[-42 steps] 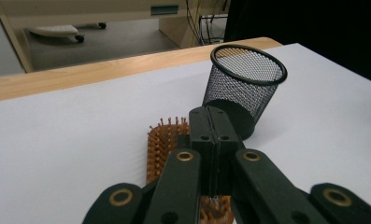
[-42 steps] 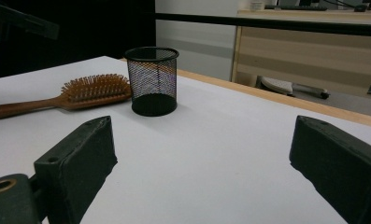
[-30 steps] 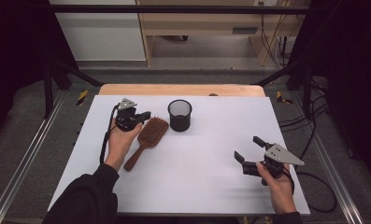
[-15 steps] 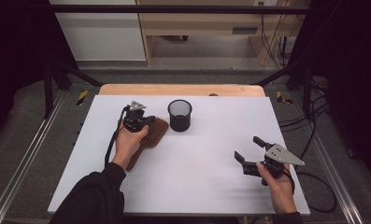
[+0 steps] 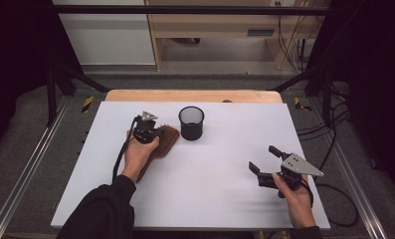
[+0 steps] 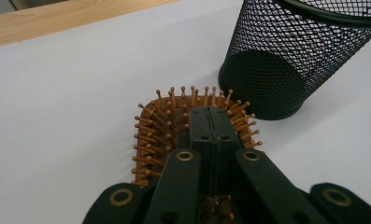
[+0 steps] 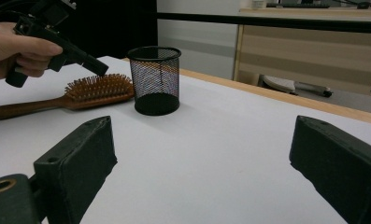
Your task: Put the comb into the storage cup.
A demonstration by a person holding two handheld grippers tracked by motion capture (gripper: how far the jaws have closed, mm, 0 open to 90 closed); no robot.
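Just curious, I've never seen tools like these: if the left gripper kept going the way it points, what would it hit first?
Most likely the brown wooden hairbrush: the left gripper, jaws shut, points down at its bristled head. The black mesh cup stands beyond, off to the side.

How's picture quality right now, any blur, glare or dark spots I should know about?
High view: white table evenly lit, surroundings dark. Left gripper view: hairbrush bristles sharp, mesh cup cropped at top. Right gripper view: own pads soft, close; hairbrush and cup clear.

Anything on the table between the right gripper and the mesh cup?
Nothing: between the right gripper and the mesh cup lies bare white table, clear in the high view and the right gripper view.
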